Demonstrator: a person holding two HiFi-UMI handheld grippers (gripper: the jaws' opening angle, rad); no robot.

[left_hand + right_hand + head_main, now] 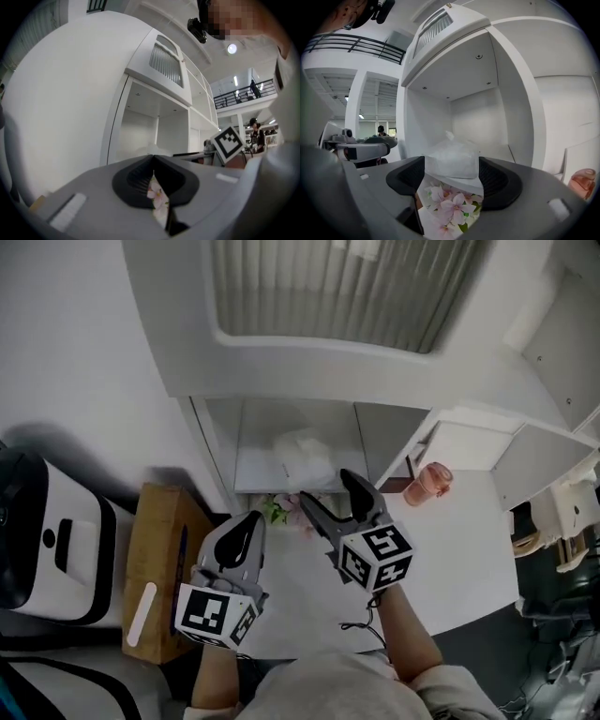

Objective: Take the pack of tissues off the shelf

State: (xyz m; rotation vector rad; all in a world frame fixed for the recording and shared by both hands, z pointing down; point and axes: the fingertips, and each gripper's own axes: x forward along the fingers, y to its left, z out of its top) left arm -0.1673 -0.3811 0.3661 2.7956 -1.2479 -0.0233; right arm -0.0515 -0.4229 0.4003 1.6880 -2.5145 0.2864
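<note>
Right gripper (326, 491) jaws apart, pack of tissues (305, 457) lying crosswise on shelf (255, 465)

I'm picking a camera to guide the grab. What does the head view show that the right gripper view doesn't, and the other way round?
Only the head view: a brown box and a white appliance at the left.
Only the right gripper view: a balcony railing and the shelf compartment's ceiling.
Both: the pack of tissues on the shelf, pink flowers, a pink cup, and the right gripper, open and not yet on the pack.
</note>
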